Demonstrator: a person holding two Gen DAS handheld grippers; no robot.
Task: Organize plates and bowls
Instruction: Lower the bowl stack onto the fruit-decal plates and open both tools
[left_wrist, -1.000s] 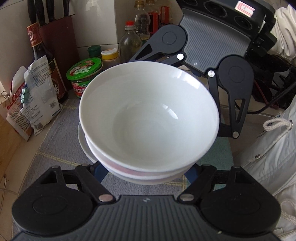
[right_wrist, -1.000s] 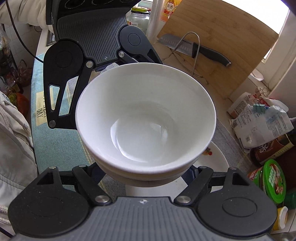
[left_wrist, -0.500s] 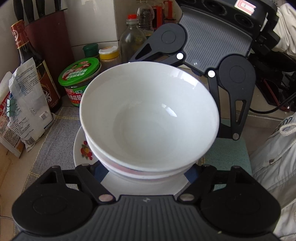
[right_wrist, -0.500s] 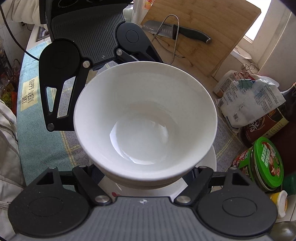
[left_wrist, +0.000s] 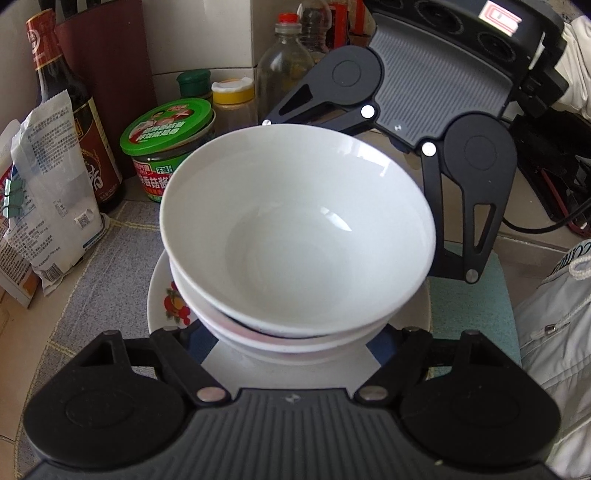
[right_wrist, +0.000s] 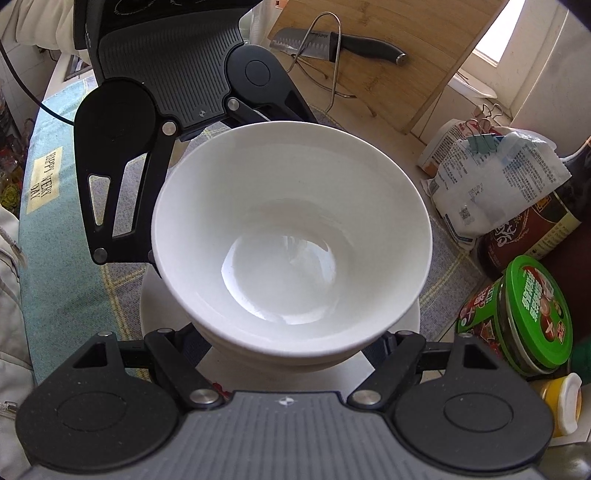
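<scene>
A stack of white bowls (left_wrist: 295, 236) fills the middle of both views, shown in the right wrist view as well (right_wrist: 291, 240). My left gripper (left_wrist: 291, 343) and my right gripper (right_wrist: 291, 347) face each other, and each has its fingers closed against the lower bowl from opposite sides. The fingertips are hidden under the bowl rims. The stack hangs right over a white plate (left_wrist: 164, 291) with a fruit print; the plate also shows in the right wrist view (right_wrist: 155, 310). I cannot tell whether the bowls touch the plate.
A green-lidded jar (left_wrist: 168, 147), a dark sauce bottle (left_wrist: 66, 110), a paper packet (left_wrist: 48, 192) and bottles stand at the back. A grey mat (left_wrist: 110, 243) and a teal cloth (right_wrist: 48, 206) cover the counter. A cutting board with a knife (right_wrist: 354, 44) leans behind.
Both grippers have carried the bowl stack toward the jars and down over the plate, which now shows more fully beneath the stack.
</scene>
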